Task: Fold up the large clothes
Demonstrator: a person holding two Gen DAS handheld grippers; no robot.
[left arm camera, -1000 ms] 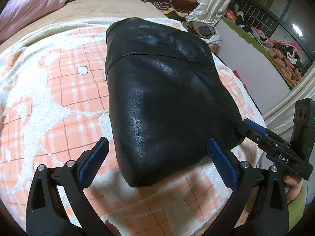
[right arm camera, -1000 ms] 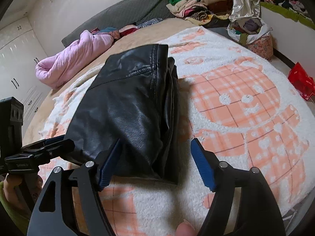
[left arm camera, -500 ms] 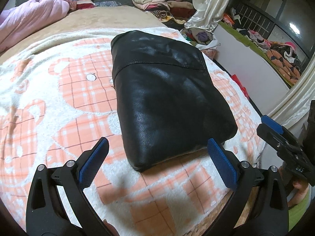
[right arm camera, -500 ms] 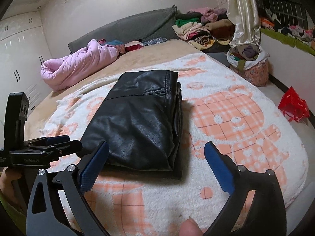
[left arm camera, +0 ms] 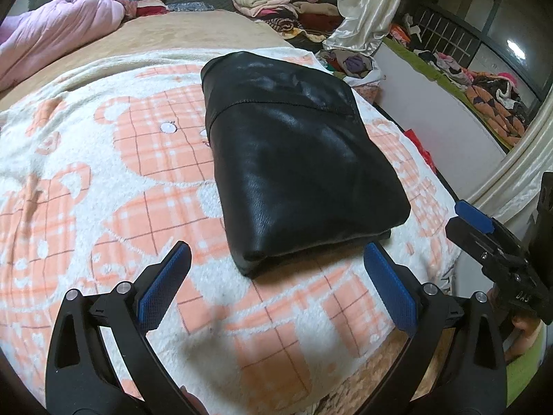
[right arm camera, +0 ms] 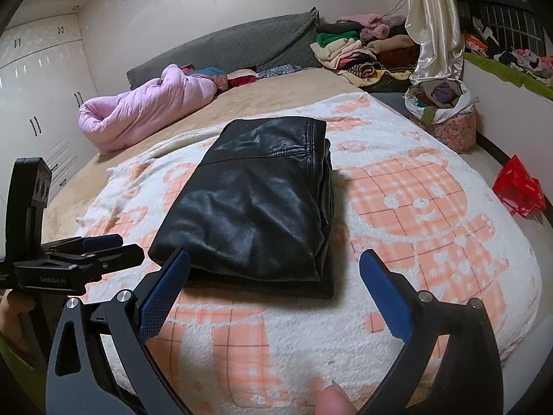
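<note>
Since the black leather jacket (left arm camera: 297, 173) is stiff, glossy stuff folded into a thick bundle, my worry is that it could spring apart: the near edge already looks puffy where the layers stack, and a nudge from either tool could tip the top layer off. From the left wrist view, the left tool (left arm camera: 276, 290) hangs spread wide with nothing between its blue pads, apart from the jacket and just short of its near edge. The bundle lies ahead of it and a little right of centre on the bear-print blanket (left arm camera: 103, 180) covering the bed. The right tool (left arm camera: 490, 242) shows at the right edge, off the jacket's near right corner and not touching it.

From the right wrist view, the right tool (right arm camera: 273, 294) is likewise released, pads wide and empty. The jacket (right arm camera: 252, 207) sits ahead and slightly left, its near edge just beyond the left pad. Its stacked layers show along the right side, and there a slip would start. The left tool (right arm camera: 86, 259) floats by the near left corner, clear of the leather. The blanket (right arm camera: 414, 207) is soft, so pressing down unevenly could skew the fold.
</note>
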